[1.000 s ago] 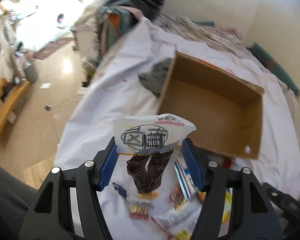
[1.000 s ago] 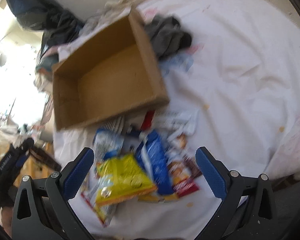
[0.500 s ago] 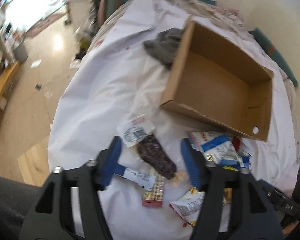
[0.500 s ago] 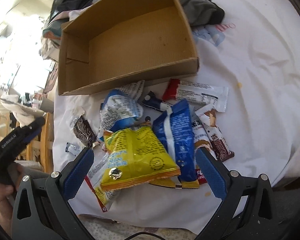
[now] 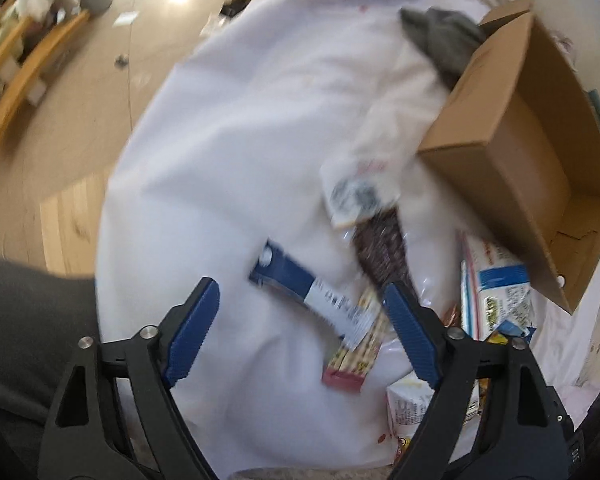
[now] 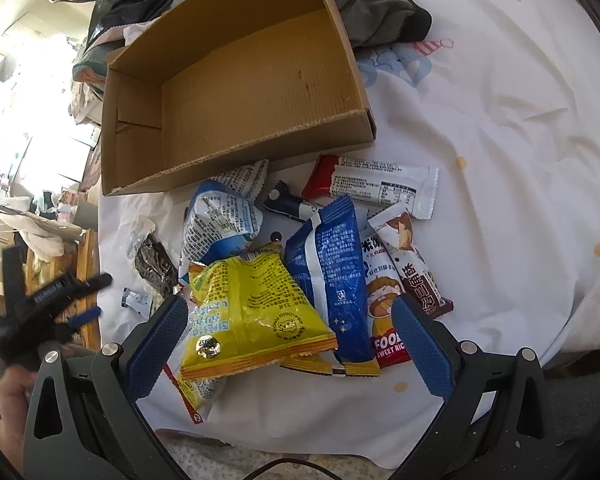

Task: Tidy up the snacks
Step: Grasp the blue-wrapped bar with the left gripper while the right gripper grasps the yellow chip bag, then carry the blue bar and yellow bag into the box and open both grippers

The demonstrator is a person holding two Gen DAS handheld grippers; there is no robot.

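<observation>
Black gripper (image 6: 290,334), blue ribbed pads (image 6: 420,344), silver screws.

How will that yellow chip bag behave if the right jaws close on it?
The yellow bag looks puffed and crinkled, so it is probably light and will squash. Its glossy film may slip. It lies on the blue packet, which might shift too.

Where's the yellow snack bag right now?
In the right wrist view, the yellow snack bag lies on the white sheet at the front of the pile, beside the blue packet, just ahead of the right gripper.
</observation>
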